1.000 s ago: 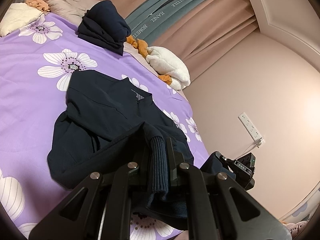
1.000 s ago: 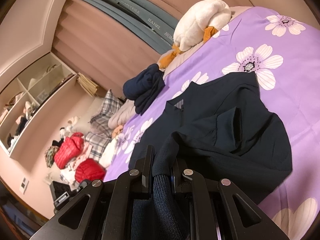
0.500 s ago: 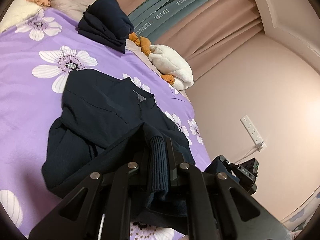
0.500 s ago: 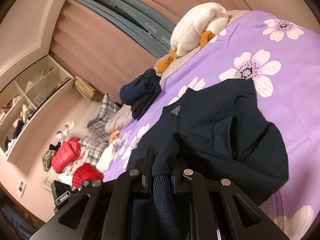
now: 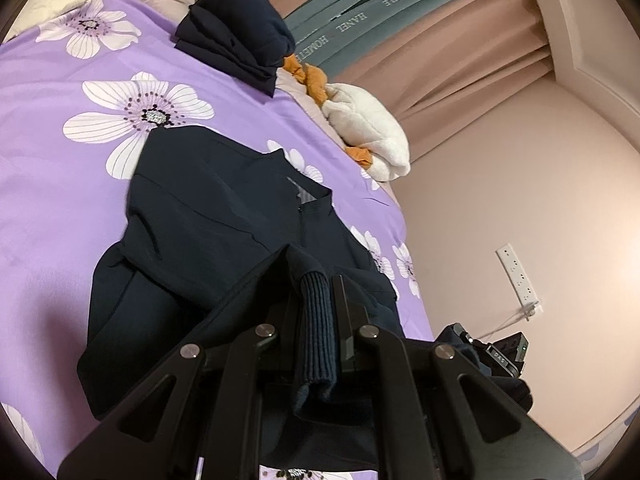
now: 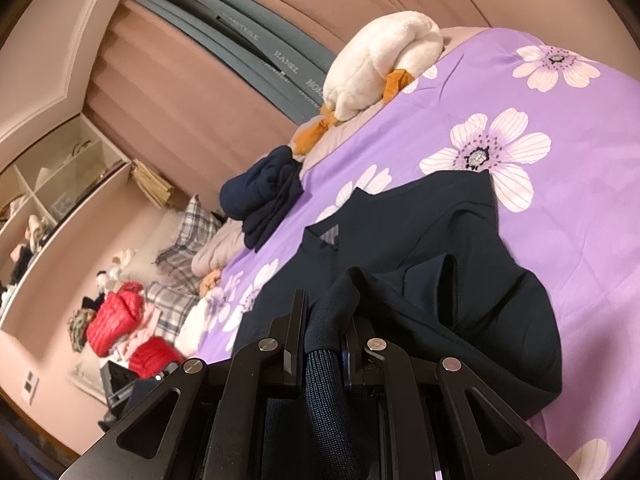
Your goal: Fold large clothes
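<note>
The left gripper (image 5: 316,300) is clamping its two fingers tight on the ribbed hem of a dark navy jacket (image 5: 208,220), with only the knit band filling the narrow slot between the jaws and a fold of that band hanging down behind the fingers toward the camera. The right gripper (image 6: 325,320) is pinching the same jacket (image 6: 460,280) in the same way, its jaws nearly closed on a bunched roll of ribbed hem that is bulging up over the fingertips. Ahead of both grippers the jacket is lying on a purple bedspread (image 5: 48,184) printed with white flowers, its collar pointing away from the fingers and the raised hem arching back over the body of the garment; a sleeve is lying folded in across its front. Farther beyond the collar, a folded dark garment (image 5: 236,28) is sitting at the far side of the bed, and just beside it a white plush duck (image 5: 368,136) with orange feet is resting along the bed's edge, below pink curtains (image 5: 460,60). Off to the left of the right gripper, well apart from the jacket, a heap of red clothing (image 6: 116,320) is lying below open shelves (image 6: 52,184)
</note>
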{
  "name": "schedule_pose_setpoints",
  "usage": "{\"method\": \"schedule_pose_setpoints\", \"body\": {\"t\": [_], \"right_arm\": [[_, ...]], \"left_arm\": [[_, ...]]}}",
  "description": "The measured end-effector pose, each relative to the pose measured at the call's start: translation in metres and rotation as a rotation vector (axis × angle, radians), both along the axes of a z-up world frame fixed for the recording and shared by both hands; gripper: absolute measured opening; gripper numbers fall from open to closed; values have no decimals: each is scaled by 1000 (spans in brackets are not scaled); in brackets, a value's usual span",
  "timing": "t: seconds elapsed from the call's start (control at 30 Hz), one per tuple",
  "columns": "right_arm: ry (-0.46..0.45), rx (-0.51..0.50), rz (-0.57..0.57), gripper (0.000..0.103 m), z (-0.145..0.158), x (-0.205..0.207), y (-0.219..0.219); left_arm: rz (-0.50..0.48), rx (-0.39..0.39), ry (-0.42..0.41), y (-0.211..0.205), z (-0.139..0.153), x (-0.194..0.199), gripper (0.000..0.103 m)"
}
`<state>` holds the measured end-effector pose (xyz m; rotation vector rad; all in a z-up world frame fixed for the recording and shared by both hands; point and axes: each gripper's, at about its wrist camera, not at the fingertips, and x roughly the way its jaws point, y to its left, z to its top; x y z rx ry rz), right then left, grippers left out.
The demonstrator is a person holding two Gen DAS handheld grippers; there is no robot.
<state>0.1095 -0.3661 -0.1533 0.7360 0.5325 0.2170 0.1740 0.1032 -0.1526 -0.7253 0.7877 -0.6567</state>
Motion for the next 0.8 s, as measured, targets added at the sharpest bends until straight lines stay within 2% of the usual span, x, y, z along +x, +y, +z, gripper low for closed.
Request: {"method": "schedule_pose_setpoints", "body": {"t": [0.2,0.47,0.8], "right_arm": [[21,-15,-16,15,-2,12,-6],[24,-31,-67,15,4,37,-23],[56,-103,-108,14,5,97,-32]], "left_arm": [[12,24,25,-3,-3,17,10],[51,40,28,-4,8,57,10],[119,108,53,-11,9,117,10]]}}
